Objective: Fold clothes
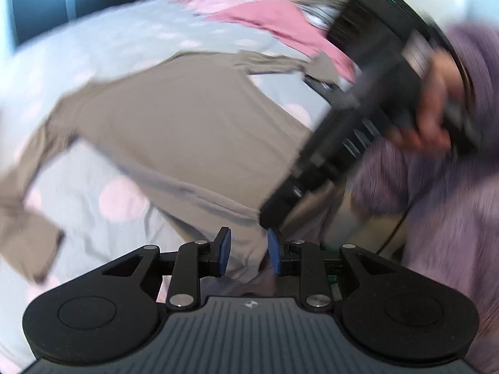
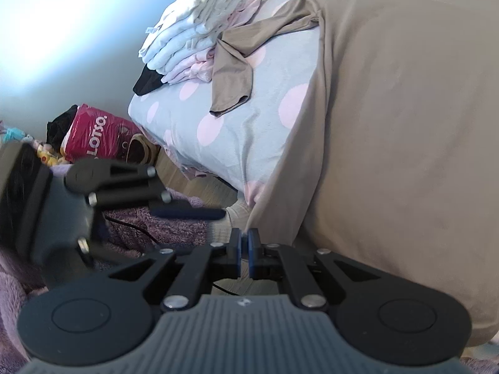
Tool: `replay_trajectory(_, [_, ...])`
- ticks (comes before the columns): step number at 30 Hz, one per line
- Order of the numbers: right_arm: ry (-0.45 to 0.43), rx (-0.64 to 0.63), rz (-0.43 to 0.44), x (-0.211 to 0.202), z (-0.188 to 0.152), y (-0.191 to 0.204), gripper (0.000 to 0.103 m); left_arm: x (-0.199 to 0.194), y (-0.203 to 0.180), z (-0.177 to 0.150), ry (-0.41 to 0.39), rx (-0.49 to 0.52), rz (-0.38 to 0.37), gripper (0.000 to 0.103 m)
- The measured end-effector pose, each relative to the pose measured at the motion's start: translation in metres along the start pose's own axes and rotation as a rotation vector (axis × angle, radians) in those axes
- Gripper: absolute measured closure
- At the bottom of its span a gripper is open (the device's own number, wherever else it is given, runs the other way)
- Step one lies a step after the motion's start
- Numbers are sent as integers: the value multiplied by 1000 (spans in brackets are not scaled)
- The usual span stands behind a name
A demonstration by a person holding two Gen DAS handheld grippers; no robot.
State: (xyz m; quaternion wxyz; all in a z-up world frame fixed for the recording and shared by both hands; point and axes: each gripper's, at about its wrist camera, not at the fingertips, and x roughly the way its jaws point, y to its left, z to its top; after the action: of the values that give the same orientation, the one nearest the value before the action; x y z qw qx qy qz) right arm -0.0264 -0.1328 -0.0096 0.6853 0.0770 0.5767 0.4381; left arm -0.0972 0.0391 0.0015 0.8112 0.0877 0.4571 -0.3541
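Observation:
A taupe long-sleeved shirt lies spread on a bed with a grey sheet with pink dots; it also shows in the right wrist view. My left gripper is open at the shirt's hem, with cloth between its blue pads. My right gripper is shut at the hem's edge; whether it pinches cloth is hard to tell. The right gripper's body crosses the left wrist view; the left gripper shows in the right wrist view.
A stack of folded white and pink clothes sits on the bed's far end. A pink garment lies beyond the shirt. A red LOTSO bag and toys lie on the floor. The person wears a purple fleece.

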Motion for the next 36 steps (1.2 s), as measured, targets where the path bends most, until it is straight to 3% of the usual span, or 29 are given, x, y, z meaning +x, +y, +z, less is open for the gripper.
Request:
replay_trajectory(13, [27, -169, -48, 15, 0, 21, 98, 32, 82, 6, 127, -603, -222, 80])
replay_trajectory(18, [28, -195, -20, 19, 0, 25, 98, 45, 91, 2, 175, -664, -223, 82])
replay_trajectory(20, [19, -212, -10, 20, 1, 28, 98, 49, 94, -1, 179, -680, -236, 97])
replay_trajectory(22, [15, -224, -12, 21, 2, 30, 97, 51, 98, -3, 185, -686, -224, 101])
replay_trajectory(24, [18, -226, -14, 20, 3, 28, 91, 50, 104, -6, 197, -685, -187, 101])
replay_trajectory(26, [15, -208, -21, 15, 2, 22, 77, 48, 111, -11, 209, -694, -164, 102])
replay_trajectory(27, [5, -195, -43, 10, 1, 17, 69, 49, 114, -14, 216, -691, -151, 102])
replay_trajectory(36, [38, 13, -392, -34, -27, -72, 70, 60, 130, -40, 307, -691, -60, 102])
